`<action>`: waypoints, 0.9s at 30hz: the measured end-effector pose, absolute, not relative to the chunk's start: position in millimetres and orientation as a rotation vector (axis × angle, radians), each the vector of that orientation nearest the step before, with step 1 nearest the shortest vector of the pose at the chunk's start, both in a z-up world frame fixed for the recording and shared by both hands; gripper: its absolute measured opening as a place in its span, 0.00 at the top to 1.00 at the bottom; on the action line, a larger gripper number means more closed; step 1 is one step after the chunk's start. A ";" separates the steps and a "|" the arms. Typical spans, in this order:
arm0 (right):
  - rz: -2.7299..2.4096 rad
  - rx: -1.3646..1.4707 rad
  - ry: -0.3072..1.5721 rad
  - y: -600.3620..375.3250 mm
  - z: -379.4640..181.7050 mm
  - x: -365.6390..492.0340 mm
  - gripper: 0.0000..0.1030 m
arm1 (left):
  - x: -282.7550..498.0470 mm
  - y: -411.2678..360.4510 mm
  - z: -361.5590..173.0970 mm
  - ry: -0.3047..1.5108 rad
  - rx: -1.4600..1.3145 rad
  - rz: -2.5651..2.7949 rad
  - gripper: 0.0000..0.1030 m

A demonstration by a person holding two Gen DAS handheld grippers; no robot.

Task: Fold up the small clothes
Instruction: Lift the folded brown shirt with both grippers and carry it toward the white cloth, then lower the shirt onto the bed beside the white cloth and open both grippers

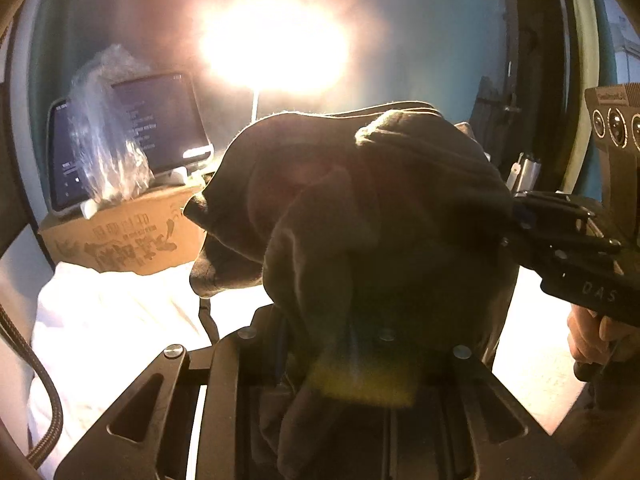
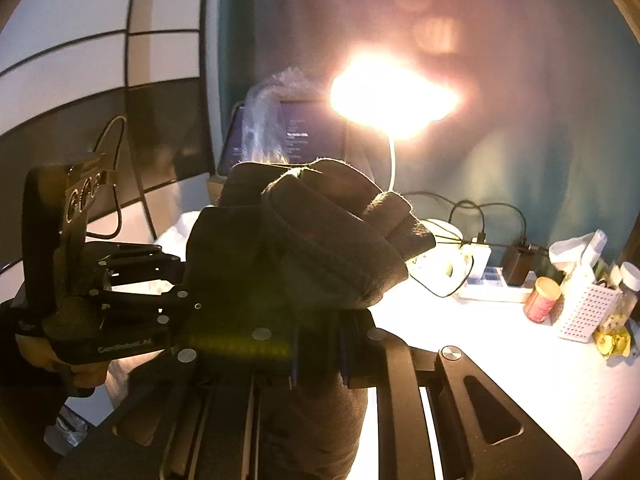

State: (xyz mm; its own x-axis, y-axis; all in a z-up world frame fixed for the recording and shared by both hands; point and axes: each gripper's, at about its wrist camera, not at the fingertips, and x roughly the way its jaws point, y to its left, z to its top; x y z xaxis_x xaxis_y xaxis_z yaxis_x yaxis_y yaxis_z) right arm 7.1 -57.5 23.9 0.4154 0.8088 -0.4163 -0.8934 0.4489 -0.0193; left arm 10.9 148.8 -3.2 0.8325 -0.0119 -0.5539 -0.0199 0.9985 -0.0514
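Now | both jaws clenched on dark garment | lamp glare, tablet behind

A dark garment bunches in front of the lens, pinched between the narrow jaws of the right tool and clamped at its left edge by the left tool. Behind glares a lamp; a red tin stands on the white worktop.

Fingers buried under dark garment
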 end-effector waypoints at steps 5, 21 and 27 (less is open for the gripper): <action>1.087 -0.260 0.425 -39.7 8.5 27.7 0.85 | 31.2 154.0 -21.9 0.642 -0.026 0.020 0.79; 1.068 -0.259 0.582 0.9 -41.2 89.0 0.84 | 78.5 173.0 -63.3 0.765 -0.059 0.033 0.78; 1.062 -0.255 0.658 13.8 -65.0 111.3 0.84 | 91.1 181.3 -84.2 0.832 -0.079 0.051 0.78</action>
